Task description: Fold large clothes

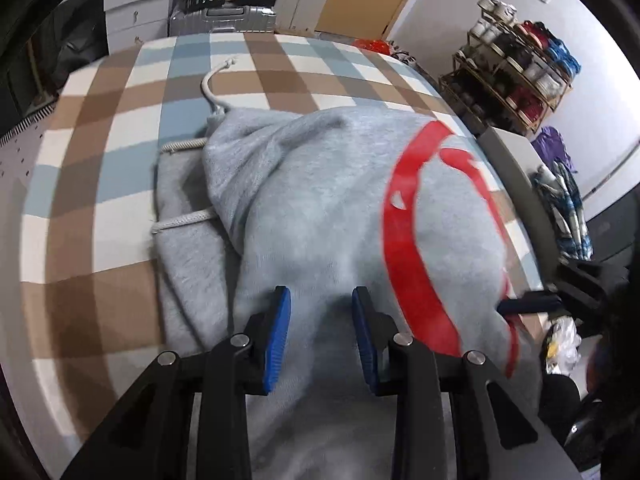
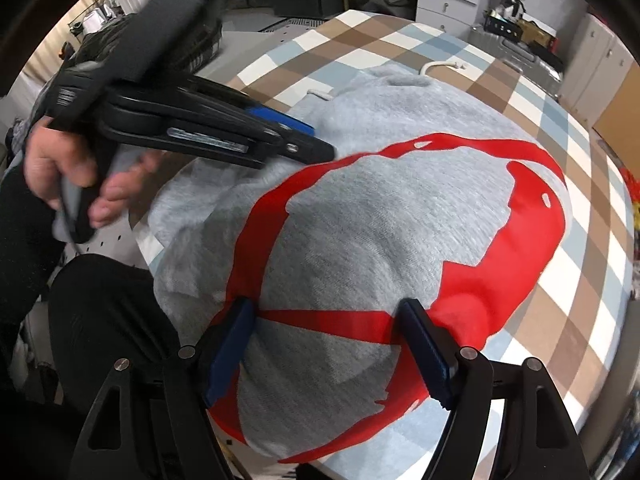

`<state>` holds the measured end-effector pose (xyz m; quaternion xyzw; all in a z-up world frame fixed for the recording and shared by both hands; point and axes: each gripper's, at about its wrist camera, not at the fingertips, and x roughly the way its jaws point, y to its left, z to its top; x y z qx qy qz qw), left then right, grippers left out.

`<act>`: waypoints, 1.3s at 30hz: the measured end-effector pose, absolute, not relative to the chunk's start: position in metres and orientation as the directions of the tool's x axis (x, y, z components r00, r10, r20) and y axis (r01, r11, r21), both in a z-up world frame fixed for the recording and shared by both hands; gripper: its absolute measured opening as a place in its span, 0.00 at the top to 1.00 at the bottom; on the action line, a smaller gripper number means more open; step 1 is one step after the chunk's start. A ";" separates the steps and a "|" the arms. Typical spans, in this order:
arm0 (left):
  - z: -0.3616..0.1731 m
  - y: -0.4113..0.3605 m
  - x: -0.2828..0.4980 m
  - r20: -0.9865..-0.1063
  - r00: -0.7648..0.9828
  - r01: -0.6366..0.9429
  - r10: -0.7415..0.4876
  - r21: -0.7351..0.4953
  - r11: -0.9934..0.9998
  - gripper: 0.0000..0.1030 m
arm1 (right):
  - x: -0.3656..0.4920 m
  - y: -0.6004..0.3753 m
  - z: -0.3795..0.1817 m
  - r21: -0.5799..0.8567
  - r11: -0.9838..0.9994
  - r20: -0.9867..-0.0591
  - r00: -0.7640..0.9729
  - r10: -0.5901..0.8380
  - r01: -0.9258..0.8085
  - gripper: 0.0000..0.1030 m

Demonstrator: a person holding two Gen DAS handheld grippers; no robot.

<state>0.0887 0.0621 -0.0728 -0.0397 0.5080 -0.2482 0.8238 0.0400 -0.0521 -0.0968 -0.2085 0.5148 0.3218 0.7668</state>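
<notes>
A grey hoodie (image 1: 312,200) with a red print (image 1: 404,240) and white drawstrings (image 1: 212,88) lies bunched on the checked blanket (image 1: 100,152). My left gripper (image 1: 320,300) is open, jaws apart over the grey fabric with cloth between them. It also shows in the right wrist view (image 2: 308,140), resting on the hoodie's left side. My right gripper (image 2: 326,312) is open, jaws wide astride the hoodie (image 2: 380,220) over the red print (image 2: 520,248). In the left wrist view its tip (image 1: 520,306) touches the hoodie's right edge.
A shoe rack (image 1: 508,72) and a pile of clothes (image 1: 560,200) stand right of the bed. A suitcase (image 1: 224,20) and white drawers (image 1: 136,8) are beyond the far edge. A person's hand (image 2: 60,176) and dark legs (image 2: 100,320) are at the left.
</notes>
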 end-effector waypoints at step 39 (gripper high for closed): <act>-0.091 0.079 0.025 -0.770 0.325 0.426 -0.549 -0.399 0.812 0.61 | 0.012 -0.041 -0.102 -0.147 0.620 -0.962 0.257 0.091 -0.771 0.32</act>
